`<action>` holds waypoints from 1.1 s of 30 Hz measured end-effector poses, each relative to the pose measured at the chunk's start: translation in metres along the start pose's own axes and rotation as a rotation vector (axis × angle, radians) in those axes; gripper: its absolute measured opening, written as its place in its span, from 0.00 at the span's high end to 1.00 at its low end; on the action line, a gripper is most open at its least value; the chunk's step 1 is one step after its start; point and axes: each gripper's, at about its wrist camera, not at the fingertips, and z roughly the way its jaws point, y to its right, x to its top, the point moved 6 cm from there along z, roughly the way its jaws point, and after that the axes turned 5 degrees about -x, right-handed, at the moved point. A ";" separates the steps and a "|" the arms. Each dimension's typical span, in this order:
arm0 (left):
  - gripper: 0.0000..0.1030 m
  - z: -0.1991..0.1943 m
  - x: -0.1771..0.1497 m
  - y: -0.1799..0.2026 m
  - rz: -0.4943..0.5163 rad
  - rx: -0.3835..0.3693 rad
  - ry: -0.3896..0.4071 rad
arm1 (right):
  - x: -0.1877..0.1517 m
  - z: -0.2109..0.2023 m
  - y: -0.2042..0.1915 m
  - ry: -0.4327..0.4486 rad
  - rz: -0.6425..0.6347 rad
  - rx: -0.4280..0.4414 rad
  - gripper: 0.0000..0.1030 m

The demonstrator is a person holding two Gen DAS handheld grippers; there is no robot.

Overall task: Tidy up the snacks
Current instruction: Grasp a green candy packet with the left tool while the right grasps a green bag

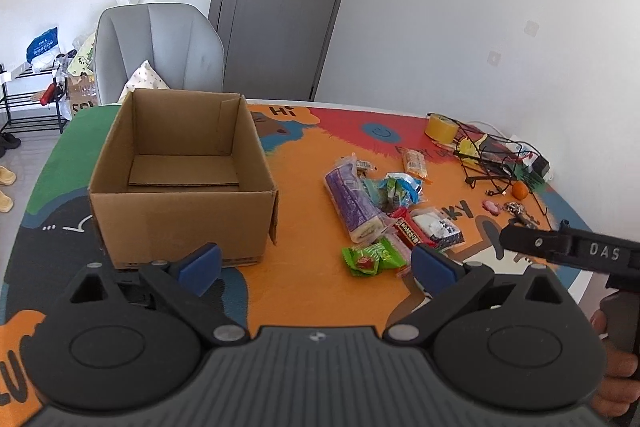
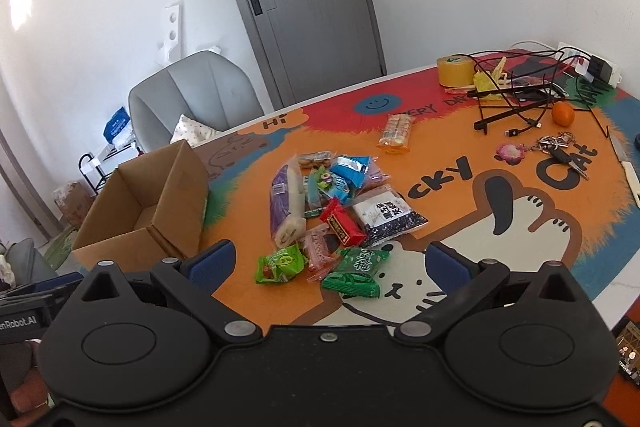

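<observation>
An open, empty cardboard box (image 1: pixel 182 179) stands on the colourful table mat; it also shows in the right wrist view (image 2: pixel 144 203). A pile of snack packets lies to its right: a long purple roll (image 1: pixel 352 201) (image 2: pixel 282 203), a red packet (image 2: pixel 342 221), a black-and-white bag (image 2: pixel 386 217), green packets (image 1: pixel 372 257) (image 2: pixel 280 263), blue packets (image 2: pixel 348 171) and a lone cracker pack (image 2: pixel 396 133). My left gripper (image 1: pixel 318 265) is open and empty, just in front of the box and pile. My right gripper (image 2: pixel 330 265) is open and empty, above the near green packets.
A yellow tape roll (image 2: pixel 454 71), a black wire stand with cables (image 2: pixel 516 95), an orange (image 2: pixel 563 114), keys (image 2: pixel 560 151) and a knife (image 2: pixel 628 167) lie at the table's far right. A grey chair (image 1: pixel 160 51) and a door (image 1: pixel 280 3) stand behind the table.
</observation>
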 end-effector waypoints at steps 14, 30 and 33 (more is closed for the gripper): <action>0.12 0.063 -0.007 0.020 -0.052 -0.015 -0.047 | -0.011 0.053 0.020 -0.086 0.149 -0.023 0.25; 0.48 0.137 -0.015 0.019 -0.162 -0.011 -0.152 | -0.022 0.099 0.028 -0.181 0.285 0.033 0.61; 0.48 0.144 -0.017 0.020 -0.166 -0.010 -0.160 | -0.025 0.105 0.024 -0.190 0.268 0.018 0.61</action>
